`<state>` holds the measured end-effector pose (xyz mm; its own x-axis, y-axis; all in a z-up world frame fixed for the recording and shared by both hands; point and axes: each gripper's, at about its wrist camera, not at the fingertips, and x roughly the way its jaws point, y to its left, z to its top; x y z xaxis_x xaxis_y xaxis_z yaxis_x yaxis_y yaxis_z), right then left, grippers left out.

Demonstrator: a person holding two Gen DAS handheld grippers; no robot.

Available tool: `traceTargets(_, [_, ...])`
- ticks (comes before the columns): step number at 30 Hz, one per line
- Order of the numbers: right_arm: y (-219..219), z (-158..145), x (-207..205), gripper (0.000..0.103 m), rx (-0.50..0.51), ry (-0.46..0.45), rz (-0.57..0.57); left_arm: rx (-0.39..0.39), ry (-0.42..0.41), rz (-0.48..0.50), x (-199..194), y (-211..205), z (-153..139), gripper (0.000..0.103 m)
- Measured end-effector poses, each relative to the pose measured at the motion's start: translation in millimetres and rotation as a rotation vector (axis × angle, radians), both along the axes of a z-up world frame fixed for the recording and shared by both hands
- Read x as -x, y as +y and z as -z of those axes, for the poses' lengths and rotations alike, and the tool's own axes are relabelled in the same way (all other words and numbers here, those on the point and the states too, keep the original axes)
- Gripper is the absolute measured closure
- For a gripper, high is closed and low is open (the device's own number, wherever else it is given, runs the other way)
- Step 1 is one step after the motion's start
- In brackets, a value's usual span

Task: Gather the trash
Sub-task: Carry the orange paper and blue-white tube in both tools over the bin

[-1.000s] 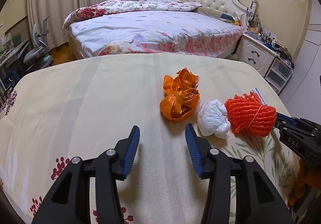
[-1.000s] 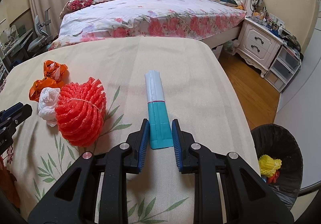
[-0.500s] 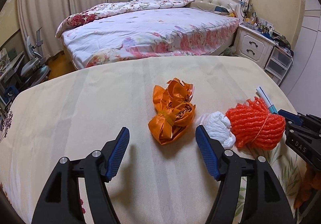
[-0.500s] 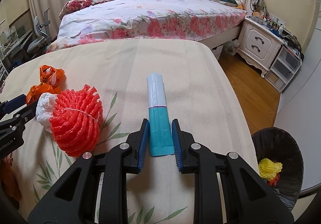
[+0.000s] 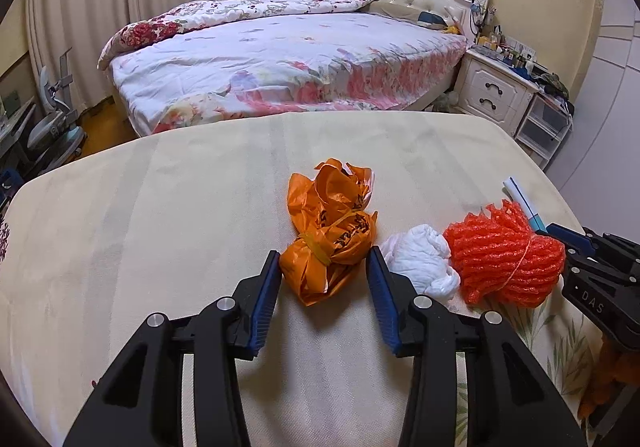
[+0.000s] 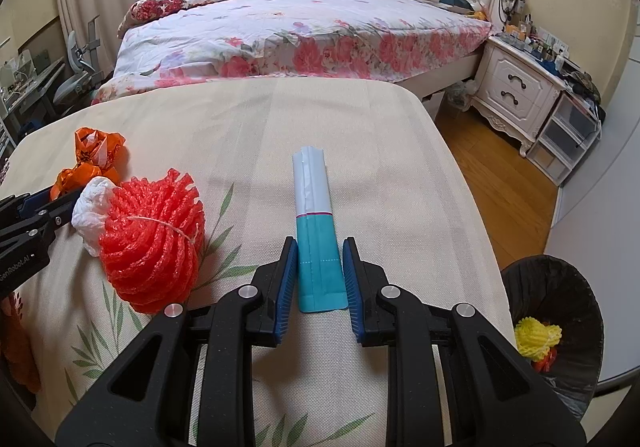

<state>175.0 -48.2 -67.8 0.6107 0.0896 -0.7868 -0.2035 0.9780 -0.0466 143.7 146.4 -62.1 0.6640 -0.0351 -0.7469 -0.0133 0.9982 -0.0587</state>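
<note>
My left gripper (image 5: 325, 275): jaws have just been closing around the near end of the crumpled orange plastic bag (image 5: 330, 237); the left pad touches it, the right pad shows a thin gap, so no firm grip yet.
My right gripper (image 6: 319, 271): nearly closed on the near, teal end of the teal-and-white packet (image 6: 316, 235), pads against both its long edges; the packet lies flat, pointing straight ahead.
Writing: "DAS" on the right gripper's body as seen from the left; "GenRobot.AI", partly cut off, on the left gripper's body as seen from the right; black print on the bag, unreadable.
Just right of my left gripper: a white wad (image 5: 424, 267) touching a red foam net (image 5: 504, 259).
Right of my right gripper: cloth edge near, then a black-lined bin (image 6: 560, 331) below holding yellow foam net (image 6: 534, 337).
Ahead: bare cream tablecloth (image 5: 180, 207) to its far edge; beyond, the bed (image 5: 280, 55).
</note>
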Motion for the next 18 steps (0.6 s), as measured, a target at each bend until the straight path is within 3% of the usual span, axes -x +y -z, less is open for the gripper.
traceTargets(12, [0.0, -0.3, 7.8, 0.082, 0.003, -0.008, 0.0, -0.002, -0.017, -0.067, 23.8, 8.3, -3.9, 0.059])
traceTargets(18, [-7.0, -6.6, 26.8, 0.082, -0.019, -0.055, 0.008, 0.006, -0.039, -0.091, 41.3, 7.7, -8.3, 0.059])
